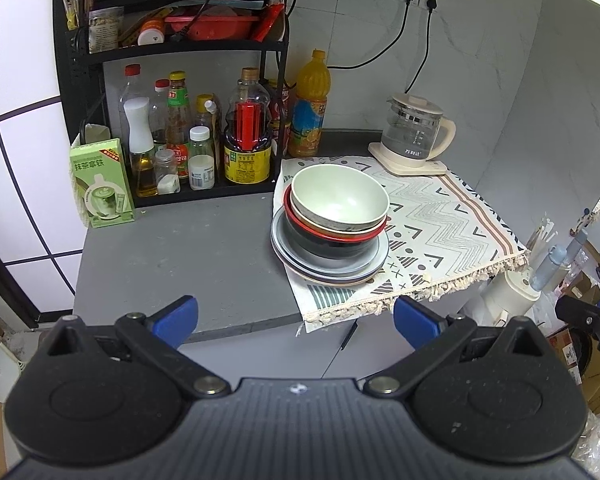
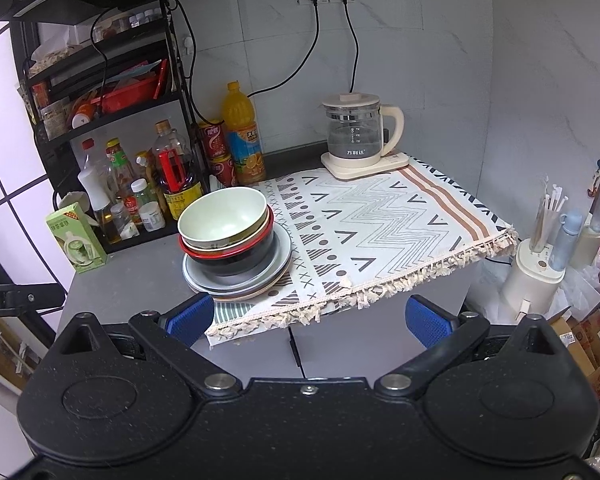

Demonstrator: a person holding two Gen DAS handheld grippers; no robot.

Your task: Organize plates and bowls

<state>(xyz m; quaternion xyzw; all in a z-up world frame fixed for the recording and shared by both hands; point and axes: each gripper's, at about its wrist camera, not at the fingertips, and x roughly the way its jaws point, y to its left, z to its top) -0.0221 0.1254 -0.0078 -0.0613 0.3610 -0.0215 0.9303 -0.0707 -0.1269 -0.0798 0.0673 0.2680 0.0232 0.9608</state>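
Observation:
A stack of dishes stands on the left edge of a patterned cloth (image 1: 440, 220) on a grey counter (image 1: 172, 256). A pale green bowl (image 1: 338, 196) sits on top, nested in a beige bowl and a red-rimmed black bowl (image 1: 324, 246), over grey and beige plates (image 1: 374, 260). The stack also shows in the right wrist view: green bowl (image 2: 222, 214), black bowl (image 2: 240, 258), plates (image 2: 278, 258). My left gripper (image 1: 296, 320) is open and empty, before the counter's front edge. My right gripper (image 2: 310, 318) is open and empty, in front of the cloth's fringe.
A black rack (image 1: 172, 52) with several sauce bottles stands at the back left, a green box (image 1: 102, 184) beside it. An orange juice bottle (image 1: 310, 108) and a glass kettle (image 1: 416, 128) stand at the back. A utensil holder (image 2: 540, 256) stands off the counter's right side.

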